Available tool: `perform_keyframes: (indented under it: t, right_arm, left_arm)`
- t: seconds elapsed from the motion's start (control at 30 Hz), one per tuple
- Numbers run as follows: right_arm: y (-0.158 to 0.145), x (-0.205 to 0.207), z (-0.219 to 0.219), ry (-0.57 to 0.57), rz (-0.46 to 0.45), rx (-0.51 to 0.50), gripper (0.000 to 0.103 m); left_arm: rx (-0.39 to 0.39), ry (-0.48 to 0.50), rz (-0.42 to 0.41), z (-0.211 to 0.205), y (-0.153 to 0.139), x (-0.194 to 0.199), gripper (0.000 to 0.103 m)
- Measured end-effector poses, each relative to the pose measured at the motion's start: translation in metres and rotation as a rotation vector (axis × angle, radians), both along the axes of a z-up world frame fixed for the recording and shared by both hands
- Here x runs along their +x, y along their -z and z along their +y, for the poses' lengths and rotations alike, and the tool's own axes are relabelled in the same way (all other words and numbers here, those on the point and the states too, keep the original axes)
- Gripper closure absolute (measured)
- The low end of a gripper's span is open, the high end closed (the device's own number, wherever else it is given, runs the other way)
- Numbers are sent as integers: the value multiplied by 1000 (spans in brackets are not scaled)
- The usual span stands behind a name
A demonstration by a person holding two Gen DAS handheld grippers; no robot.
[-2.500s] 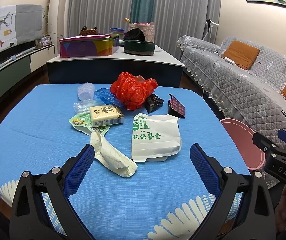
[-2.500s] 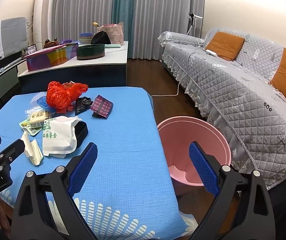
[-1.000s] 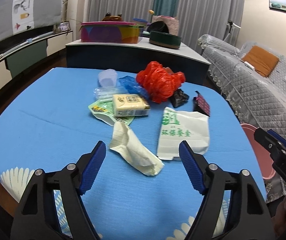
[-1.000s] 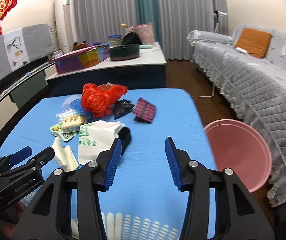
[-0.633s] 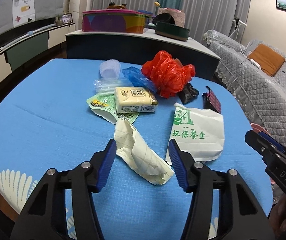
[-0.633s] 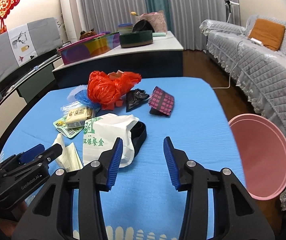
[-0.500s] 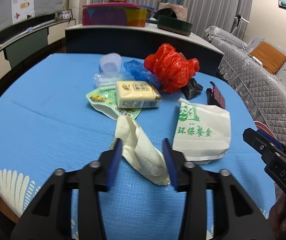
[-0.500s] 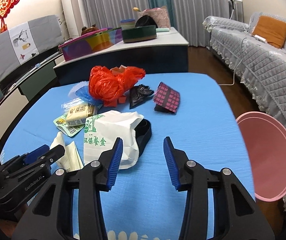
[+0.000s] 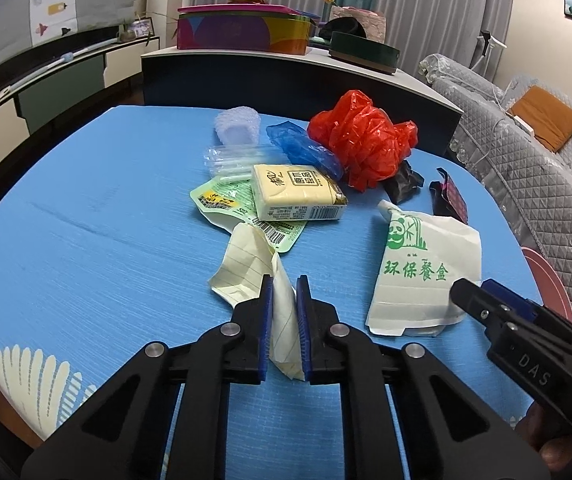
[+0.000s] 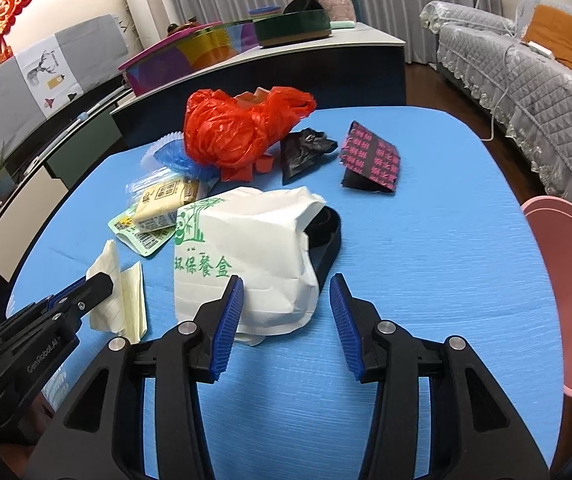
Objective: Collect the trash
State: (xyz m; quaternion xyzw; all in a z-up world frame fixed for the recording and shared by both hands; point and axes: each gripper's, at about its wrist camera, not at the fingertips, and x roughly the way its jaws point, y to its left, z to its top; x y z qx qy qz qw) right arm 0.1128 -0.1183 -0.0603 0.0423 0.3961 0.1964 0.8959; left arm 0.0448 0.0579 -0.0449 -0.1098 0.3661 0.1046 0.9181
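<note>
Left wrist view: the left gripper (image 9: 284,292) has just been closing, and its blue pads now pinch the crumpled lined paper (image 9: 251,270).
That paper lies on the blue tablecloth (image 9: 85,216), near a white bag with green print (image 9: 422,268), a yellow tissue pack (image 9: 296,192) and a red plastic bag (image 9: 360,142).

Right wrist view: the right gripper (image 10: 286,294) is spread apart and holds nothing.
Its left pad is just by the white bag's (image 10: 245,248) near edge. A pink bin (image 10: 566,300) sits past the tablecloth's right edge.
</note>
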Motion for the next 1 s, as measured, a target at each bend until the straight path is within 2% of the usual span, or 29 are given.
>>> perform_keyframes:
  t: [0.3, 0.73, 0.77, 0.8, 0.93, 1.0]
  right_arm:
    - [-9, -8, 2, -53, -31, 35, 84]
    - [-41, -31, 6, -108, -152, 53, 88]
    - [-43, -33, 6, -109, -159, 52, 100]
    - [-44, -34, 6, -110, -162, 50, 103]
    - [-50, -41, 6, -109, -181, 29, 103]
    - [-48, -41, 6, -115, -159, 26, 103]
  left_arm:
    - [14, -1, -10, -2, -3, -1, 92]
    - [35, 2, -58, -4, -14, -9, 93]
    - [36, 2, -63, -4, -15, -10, 93]
    - [34, 2, -67, -4, -16, -10, 93]
    - [40, 5, -85, -4, -21, -15, 93]
    - [35, 0, -87, -3, -22, -16, 93]
